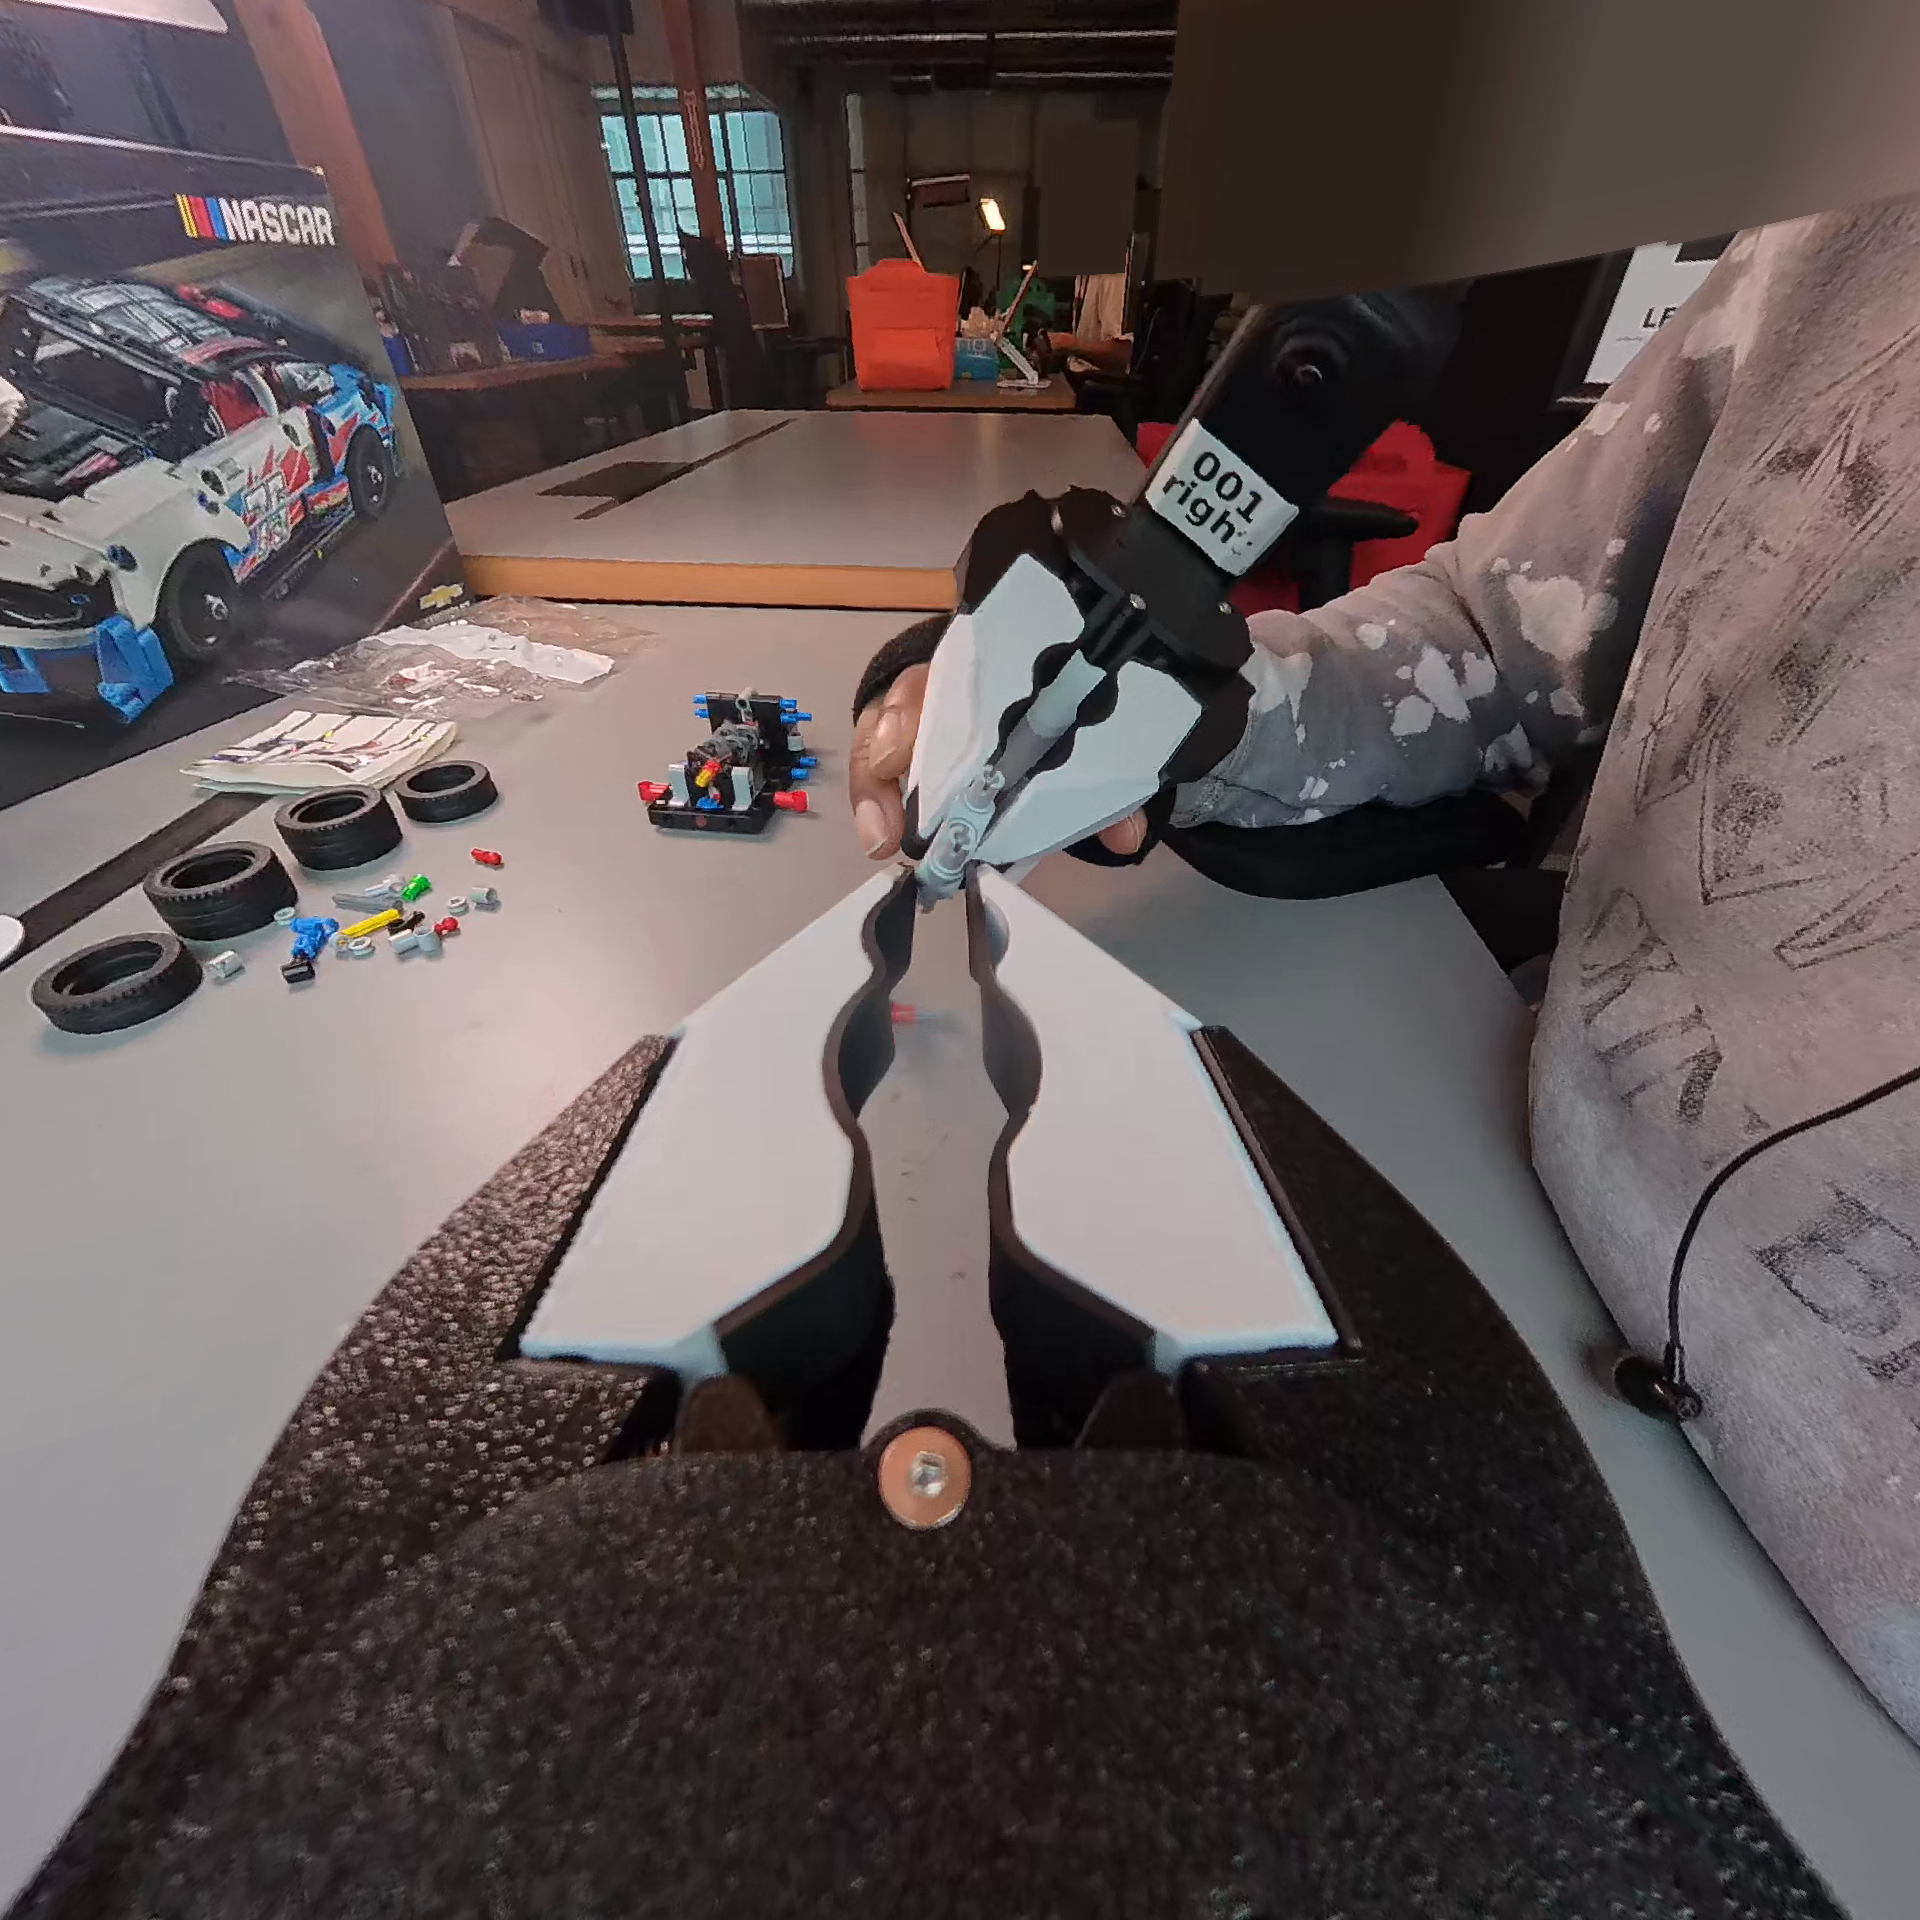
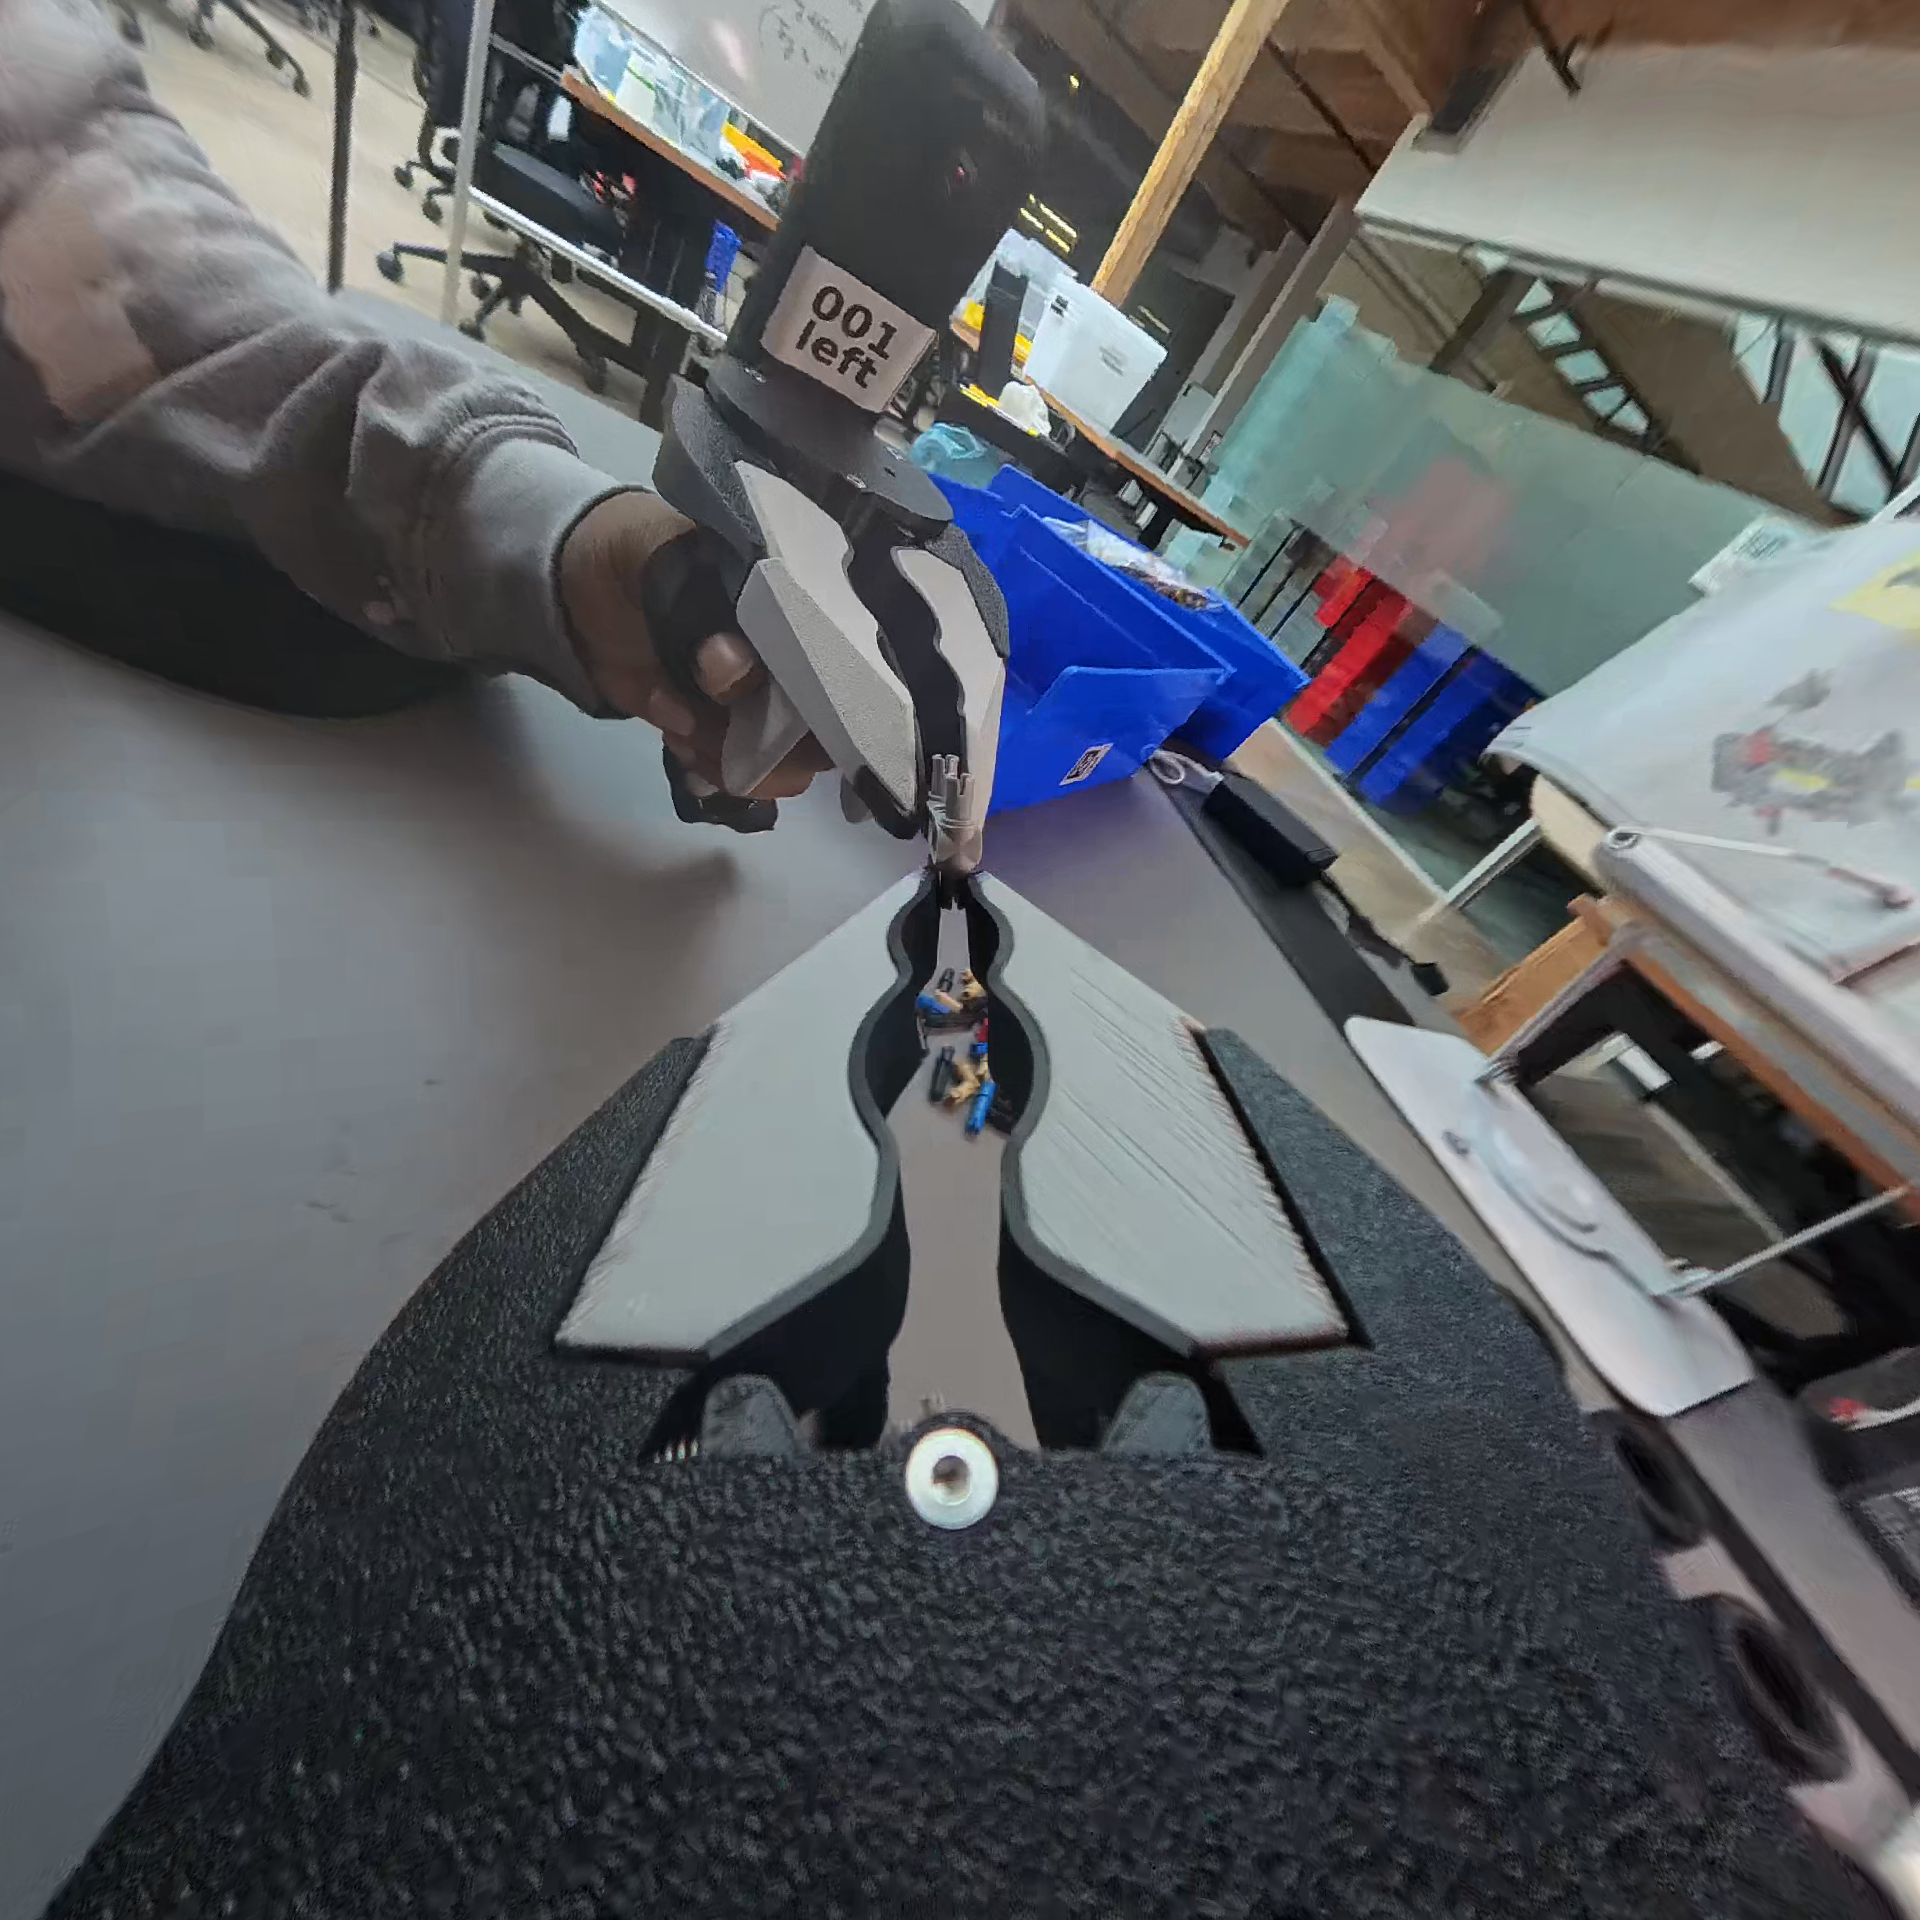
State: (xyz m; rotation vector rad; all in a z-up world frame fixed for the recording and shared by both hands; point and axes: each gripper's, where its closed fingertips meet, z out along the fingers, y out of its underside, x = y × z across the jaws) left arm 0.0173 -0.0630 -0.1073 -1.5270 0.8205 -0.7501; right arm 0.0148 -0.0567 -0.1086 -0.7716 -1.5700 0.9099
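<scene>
Left wrist view: both grippers meet tip to tip over the grey surface [image 1: 312,1195], at the frame's centre.
The left gripper [image 1: 935,896] and right gripper [image 1: 961,847] each have jaws closed on the same small grey connector piece [image 1: 961,831]. At left lie four tyres [image 1: 218,888], loose parts [image 1: 384,925] and a half-built chassis [image 1: 727,769]; upper left, a car box [image 1: 177,436].

I'm seeing each wrist camera looking forward along its own fingers, close above the grey table [image 1: 312,1195], facing the other; both are sharing the small grey part [image 1: 961,831] between them.
</scene>
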